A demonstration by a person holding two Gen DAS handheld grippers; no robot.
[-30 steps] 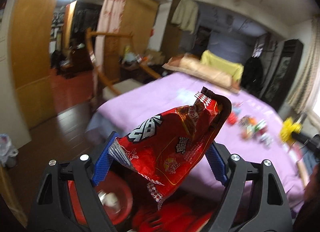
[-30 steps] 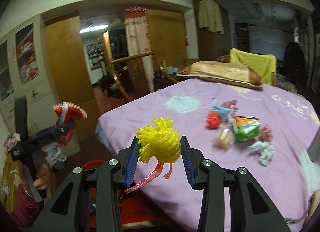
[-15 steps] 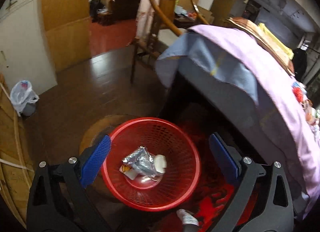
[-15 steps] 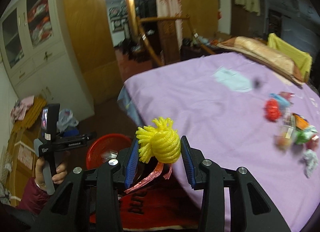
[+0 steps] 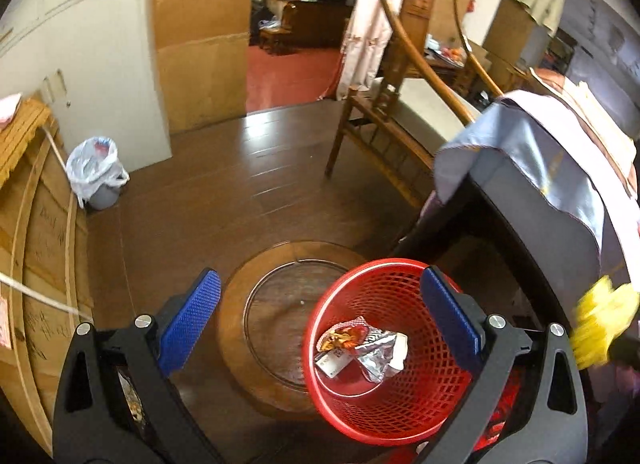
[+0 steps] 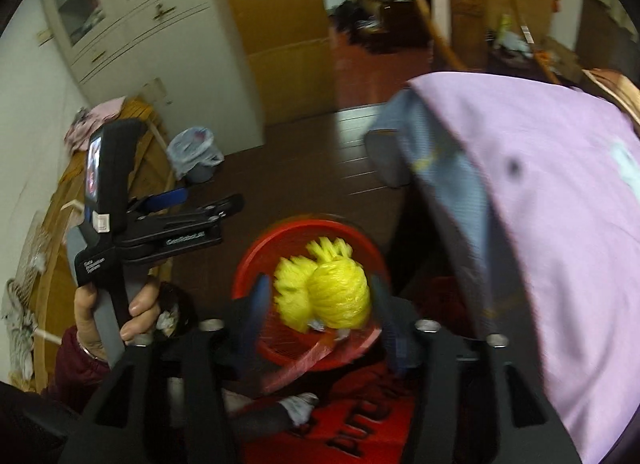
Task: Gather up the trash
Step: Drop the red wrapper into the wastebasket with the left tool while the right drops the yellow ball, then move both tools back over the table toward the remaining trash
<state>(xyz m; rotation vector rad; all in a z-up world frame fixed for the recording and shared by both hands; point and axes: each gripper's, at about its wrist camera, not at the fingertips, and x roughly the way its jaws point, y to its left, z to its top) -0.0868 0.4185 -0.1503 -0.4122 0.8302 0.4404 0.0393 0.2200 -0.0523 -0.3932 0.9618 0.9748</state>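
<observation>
I see the red basket (image 6: 308,288) on the floor at the bed's (image 6: 540,203) corner, directly below my right gripper (image 6: 320,304); its fingers are opening around the yellow pom-pom (image 6: 336,296). My left gripper (image 5: 320,328) hangs spread, empty.

A round red plastic mesh basket (image 5: 400,392) holds silver and red-orange crinkled foil wrappers (image 5: 362,348). The blurred bright yellow frilly tuft (image 6: 324,294) trails what seems a pink ribbon. A lilac bedsheet (image 6: 560,223) drapes the bed.
</observation>
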